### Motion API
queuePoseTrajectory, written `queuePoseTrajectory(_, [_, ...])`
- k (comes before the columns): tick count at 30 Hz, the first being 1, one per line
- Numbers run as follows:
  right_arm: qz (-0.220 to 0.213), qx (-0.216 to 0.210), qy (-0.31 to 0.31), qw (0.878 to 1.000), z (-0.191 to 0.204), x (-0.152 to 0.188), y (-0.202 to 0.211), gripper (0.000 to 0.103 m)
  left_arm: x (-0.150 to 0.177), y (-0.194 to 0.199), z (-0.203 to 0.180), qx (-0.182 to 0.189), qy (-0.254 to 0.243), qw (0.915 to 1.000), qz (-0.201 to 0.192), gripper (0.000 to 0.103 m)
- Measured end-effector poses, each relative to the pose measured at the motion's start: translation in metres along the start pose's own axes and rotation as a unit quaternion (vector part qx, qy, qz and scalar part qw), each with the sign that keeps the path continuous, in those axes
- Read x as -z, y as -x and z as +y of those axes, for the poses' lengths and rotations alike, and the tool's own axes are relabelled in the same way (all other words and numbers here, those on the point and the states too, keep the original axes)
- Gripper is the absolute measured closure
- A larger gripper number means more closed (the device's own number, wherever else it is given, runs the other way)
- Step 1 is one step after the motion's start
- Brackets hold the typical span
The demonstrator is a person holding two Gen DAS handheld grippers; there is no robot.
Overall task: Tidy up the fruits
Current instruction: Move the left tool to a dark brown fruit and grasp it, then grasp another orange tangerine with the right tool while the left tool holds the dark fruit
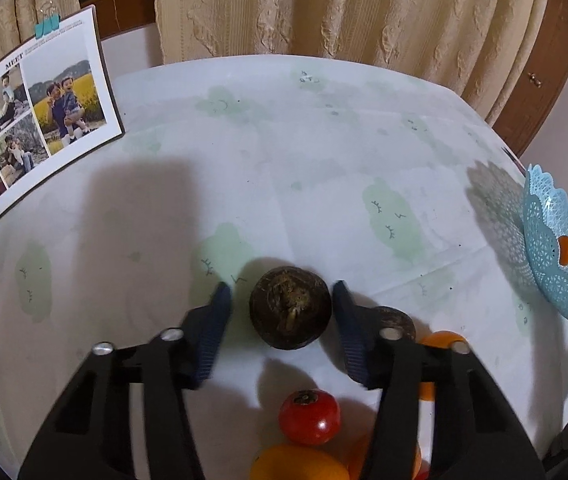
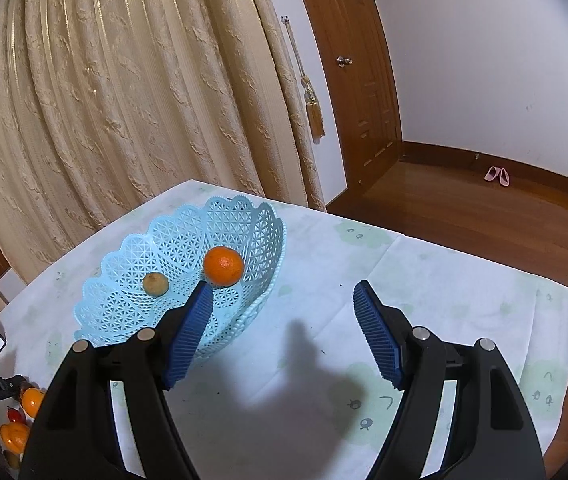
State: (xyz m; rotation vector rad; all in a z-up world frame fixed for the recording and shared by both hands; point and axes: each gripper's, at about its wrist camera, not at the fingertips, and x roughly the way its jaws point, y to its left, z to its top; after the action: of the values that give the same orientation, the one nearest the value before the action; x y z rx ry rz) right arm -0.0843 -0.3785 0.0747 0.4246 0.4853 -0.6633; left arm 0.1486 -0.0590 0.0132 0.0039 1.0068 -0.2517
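Observation:
A dark brown round fruit lies on the table between the fingers of my open left gripper, with a small gap on each side. Closer to me lie a red fruit, an orange fruit, and, behind the right finger, a second brown fruit and another orange one. The light blue lattice basket holds an orange and a small greenish-brown fruit. My right gripper is open and empty, just to the basket's right; its left finger overlaps the basket's rim.
A photo card with a blue clip leans at the table's far left. The white cloth with green prints covers the table. Beige curtains hang behind. The basket also shows at the left wrist view's right edge. The table's edges drop to wooden floor.

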Motion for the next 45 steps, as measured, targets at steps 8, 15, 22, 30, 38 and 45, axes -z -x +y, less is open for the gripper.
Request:
queuePoseTrajectory(8, [-0.015, 0.01, 0.013, 1.0, 0.006, 0.001, 0.005, 0.029, 0.003, 0.007, 0.008, 0.015, 0.01, 0.9998, -0.01, 0.062])
queuePoseTrajectory(15, [-0.015, -0.038, 0.046, 0.998, 0.042, 0.014, 0.029, 0.029, -0.007, 0.039, 0.018, 0.002, 0.017, 0.9982, -0.057, 0.062])
queuePoseTrajectory(22, [0.062, -0.17, 0.133, 0.974, 0.121, 0.03, 0.031, 0.029, -0.013, 0.071, 0.016, 0.004, 0.015, 0.9953, -0.095, 0.062])
queuePoseTrajectory(30, [0.176, -0.246, 0.189, 0.934, 0.186, 0.057, -0.001, 0.029, -0.014, 0.096, 0.02, 0.014, 0.018, 0.9923, -0.122, 0.062])
queuePoseTrajectory(38, [0.219, -0.272, 0.233, 0.908, 0.228, 0.08, -0.016, 0.03, -0.016, 0.106, 0.023, 0.025, 0.022, 0.9908, -0.131, 0.062])
queuePoseTrajectory(45, [0.248, -0.277, 0.259, 0.891, 0.245, 0.095, -0.028, 0.048, -0.016, 0.107, 0.022, 0.028, 0.023, 0.9906, -0.131, 0.062])
